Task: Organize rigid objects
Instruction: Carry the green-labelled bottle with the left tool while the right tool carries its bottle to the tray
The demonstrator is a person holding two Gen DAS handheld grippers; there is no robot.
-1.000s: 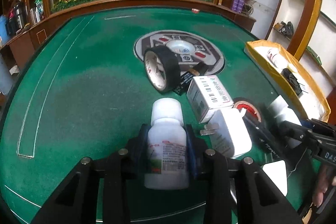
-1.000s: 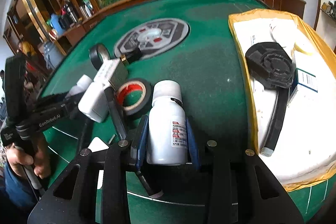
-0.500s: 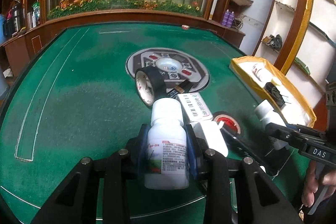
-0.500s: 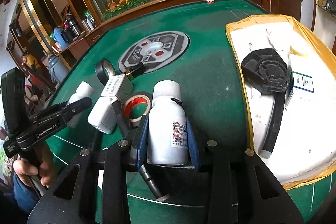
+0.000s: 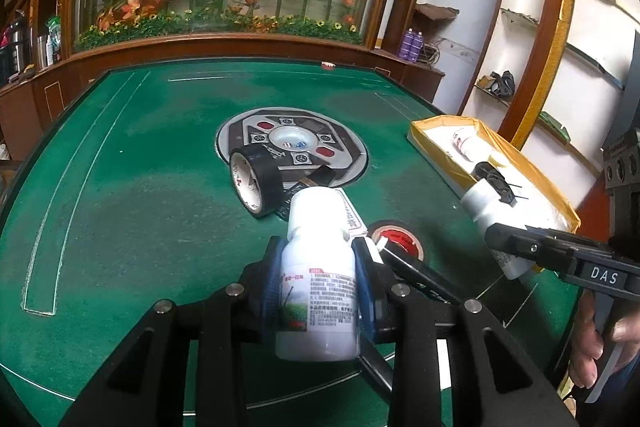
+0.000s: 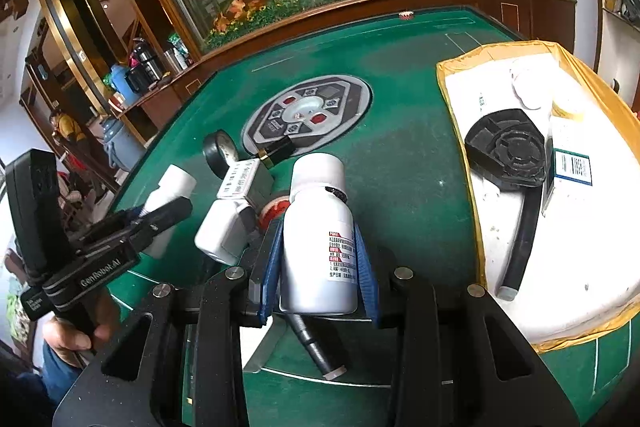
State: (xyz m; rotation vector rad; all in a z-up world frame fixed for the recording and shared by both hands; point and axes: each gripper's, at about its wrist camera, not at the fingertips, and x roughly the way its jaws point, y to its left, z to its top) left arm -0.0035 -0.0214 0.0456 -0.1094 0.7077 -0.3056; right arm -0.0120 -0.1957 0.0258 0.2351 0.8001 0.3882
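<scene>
Both bottles sit higher against the table than a second ago, views tipped up, more wall and shelving showing. Left gripper [image 5: 318, 279] clamps a white labelled bottle [image 5: 318, 291] upright, lower centre of left view; right gripper [image 6: 318, 267] clamps a second white bottle [image 6: 318, 239], lower centre of right view. Just beyond lie a white adapter [image 6: 224, 231], a barcode box [image 6: 244, 181], red tape roll [image 5: 396, 241] and black tape roll [image 5: 256, 181] on the green table [image 5: 120, 207]. Yellow-edged tray [image 6: 452, 75] at right holds a black fan [image 6: 506, 149].
</scene>
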